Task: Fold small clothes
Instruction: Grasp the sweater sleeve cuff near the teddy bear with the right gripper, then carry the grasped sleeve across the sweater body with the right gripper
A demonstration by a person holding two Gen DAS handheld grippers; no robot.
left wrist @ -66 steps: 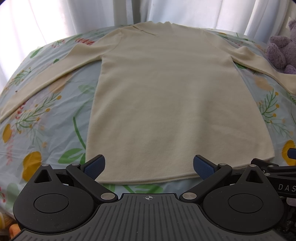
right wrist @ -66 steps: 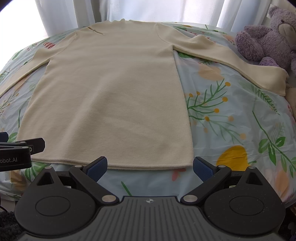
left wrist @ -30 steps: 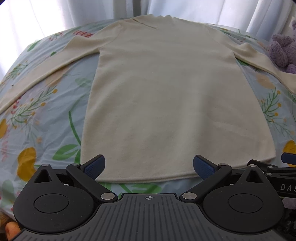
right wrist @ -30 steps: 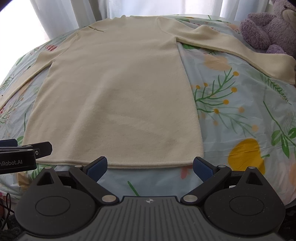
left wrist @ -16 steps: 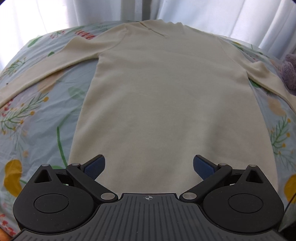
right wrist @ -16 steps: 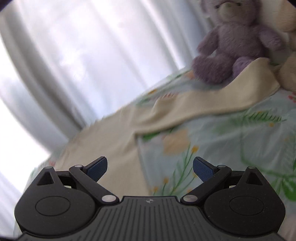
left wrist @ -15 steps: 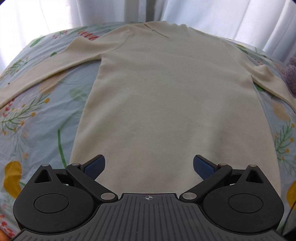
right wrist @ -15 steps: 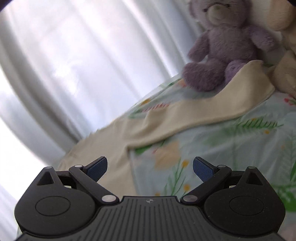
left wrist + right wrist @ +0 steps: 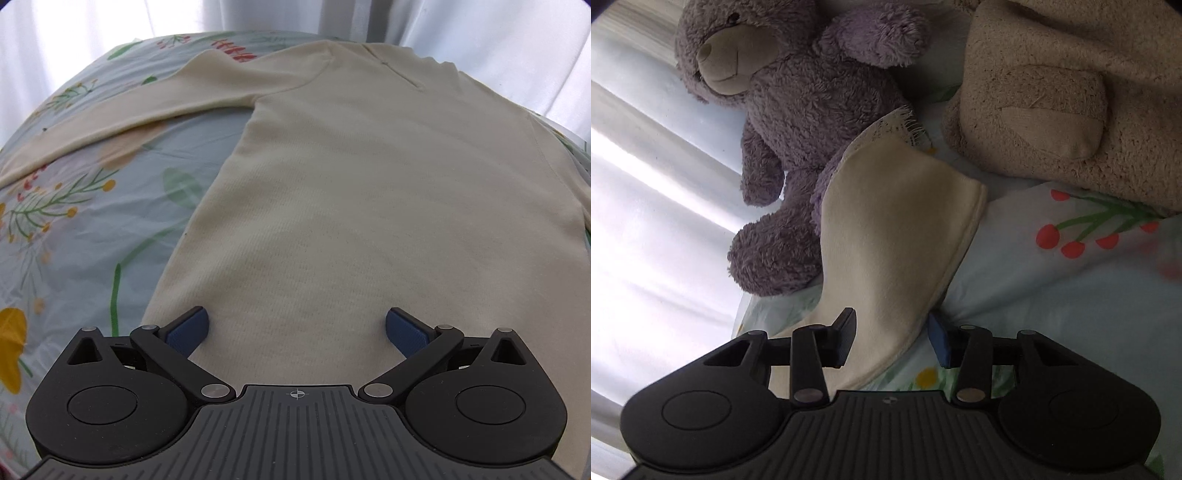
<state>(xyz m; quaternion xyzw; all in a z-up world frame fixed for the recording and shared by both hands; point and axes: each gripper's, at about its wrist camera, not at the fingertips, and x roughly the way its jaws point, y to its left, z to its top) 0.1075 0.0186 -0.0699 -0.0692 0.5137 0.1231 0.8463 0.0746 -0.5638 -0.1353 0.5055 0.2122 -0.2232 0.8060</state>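
A cream long-sleeved sweater lies flat on a floral sheet, its left sleeve stretched out to the left. My left gripper is open and empty over the sweater's lower body. In the right wrist view the sweater's right sleeve cuff lies against a purple teddy bear. My right gripper is rolled sideways and partly closed, its jaws on either side of the sleeve but not pinching it.
A beige plush toy lies right of the cuff, next to the purple bear. White curtains hang behind the bed. The floral sheet spreads to the right of the sleeve.
My right gripper swung right to the sleeve cuff by the bear, rolled sideways and narrowed its jaws around the sleeve. My left gripper moved forward over the sweater's hem.
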